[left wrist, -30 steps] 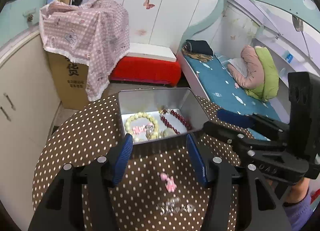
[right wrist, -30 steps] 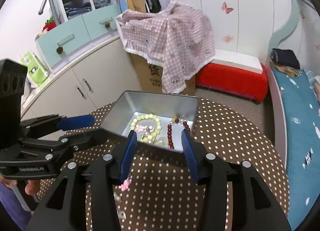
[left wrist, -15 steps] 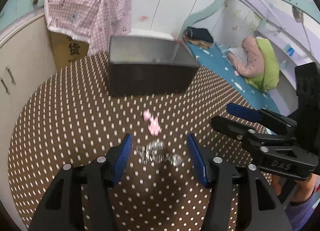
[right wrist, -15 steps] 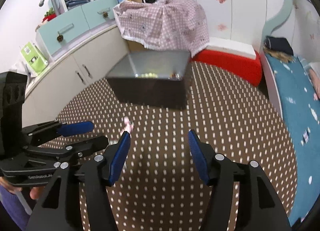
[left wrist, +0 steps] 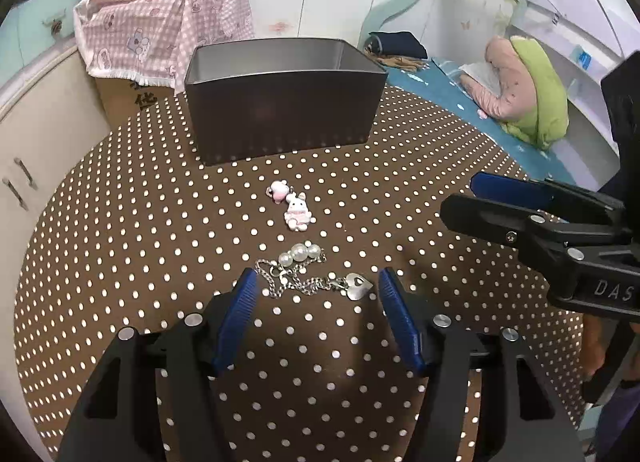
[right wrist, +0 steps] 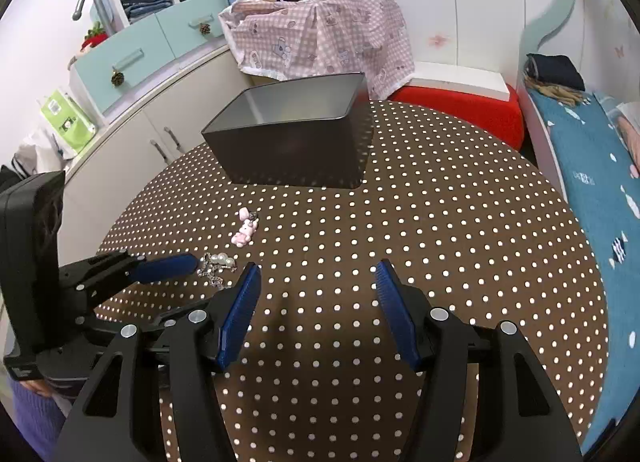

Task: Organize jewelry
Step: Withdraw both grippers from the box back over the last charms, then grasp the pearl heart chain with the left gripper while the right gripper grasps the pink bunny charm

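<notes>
silver chain bracelet (left wrist: pixel 310 282) with three pearls and a heart tag lies on the brown dotted tablecloth (left wrist: pixel 120 262), right between the blue pads of the left gripper (left wrist: pixel 313 288). the pads stand apart on either side of the chain and do not press on it, so the left gripper is open with nothing held. just beyond the bracelet sits a small pink-and-white bunny charm (left wrist: pixel 297 213) with a smaller pink piece beside it, apart from the chain. farther back stands the grey metal tin (left wrist: pixel 280 113), upright on the cloth; its inside is hidden from this low angle, so what it holds cannot be told. the right gripper (right wrist: pixel 318 282) hovers over a bare patch of cloth to the right of the bracelet, its jaws having just been opening, now wide, with nothing between them. in the right wrist view the chain looks partly covered by the left gripper's finger, though the edge is hard to judge.
</notes>
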`<control>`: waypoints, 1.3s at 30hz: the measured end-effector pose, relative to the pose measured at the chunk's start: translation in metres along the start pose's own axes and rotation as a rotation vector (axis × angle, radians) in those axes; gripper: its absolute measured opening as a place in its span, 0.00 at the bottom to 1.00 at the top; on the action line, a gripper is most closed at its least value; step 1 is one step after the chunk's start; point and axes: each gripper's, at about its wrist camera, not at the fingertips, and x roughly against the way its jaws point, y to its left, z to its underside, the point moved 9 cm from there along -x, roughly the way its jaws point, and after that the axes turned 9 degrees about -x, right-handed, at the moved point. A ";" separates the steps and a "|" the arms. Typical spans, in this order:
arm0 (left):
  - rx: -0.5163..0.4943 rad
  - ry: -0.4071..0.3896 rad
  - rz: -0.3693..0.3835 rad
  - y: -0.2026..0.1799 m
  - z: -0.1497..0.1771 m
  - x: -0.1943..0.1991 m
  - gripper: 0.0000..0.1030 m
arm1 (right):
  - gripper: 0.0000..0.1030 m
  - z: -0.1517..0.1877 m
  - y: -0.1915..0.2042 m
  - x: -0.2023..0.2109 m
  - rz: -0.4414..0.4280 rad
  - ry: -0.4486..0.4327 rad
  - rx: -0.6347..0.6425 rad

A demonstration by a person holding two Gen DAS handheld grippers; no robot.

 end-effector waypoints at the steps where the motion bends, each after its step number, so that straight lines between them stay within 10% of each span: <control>1: -0.012 0.004 -0.017 0.002 -0.001 -0.001 0.44 | 0.56 0.000 0.000 -0.002 0.000 0.005 0.000; 8: -0.044 0.013 -0.032 0.009 -0.004 -0.003 0.11 | 0.57 0.004 0.004 -0.019 0.005 0.028 -0.006; 27: 0.064 -0.062 0.008 0.056 -0.007 0.020 0.01 | 0.57 -0.007 0.045 -0.060 0.014 0.054 0.078; 32: 0.017 -0.072 0.058 0.042 -0.012 0.021 0.04 | 0.56 -0.021 0.038 -0.056 0.025 0.015 0.047; 39: -0.040 -0.057 -0.004 0.032 -0.013 0.008 0.53 | 0.56 -0.027 0.014 -0.047 0.030 0.007 0.000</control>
